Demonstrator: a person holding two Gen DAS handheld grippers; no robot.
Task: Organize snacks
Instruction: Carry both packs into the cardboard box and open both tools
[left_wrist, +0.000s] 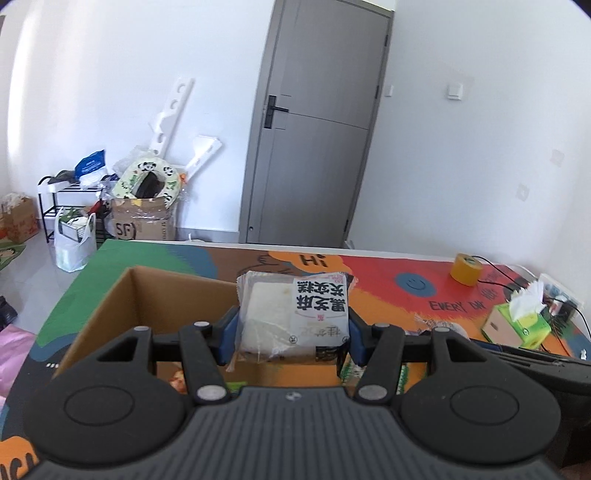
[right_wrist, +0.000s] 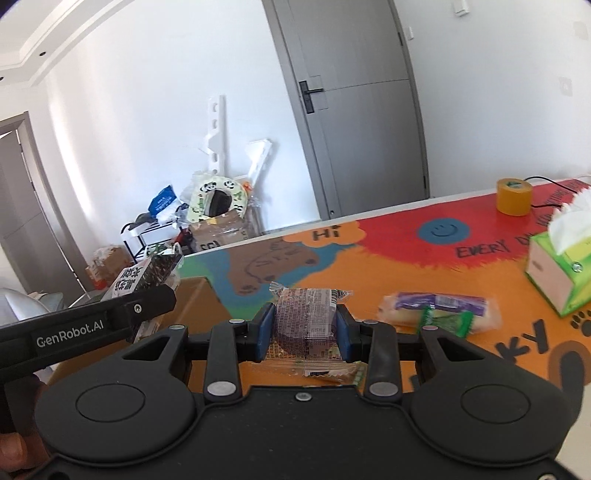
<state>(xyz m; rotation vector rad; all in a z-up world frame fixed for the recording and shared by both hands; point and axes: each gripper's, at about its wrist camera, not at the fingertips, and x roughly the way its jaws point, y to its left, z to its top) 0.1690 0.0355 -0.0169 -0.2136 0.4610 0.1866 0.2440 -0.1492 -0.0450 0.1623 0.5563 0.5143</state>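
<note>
A white, clear-wrapped cake packet with bold black characters on its label sits clamped between the blue pads of the left gripper, lifted clear and hanging over the open brown cardboard box, whose floor already shows a few wrappers. A smaller clear packet holding a dark purple-brown cake is pinched the same way in the right gripper, raised above the brightly printed orange, red and green table mat a little to the right of the box. Both loads look secure, so the step in hand appears to be the carry to the box. Next, each packet wants to be brought over the box opening, lowered inside the walls and let go; the two grippers are close together, so one should probably go first. A purple-wrapped long bun and a small green-wrapped sweet lie on the mat, unsorted, near a green tissue box and a yellow tape roll.
</note>
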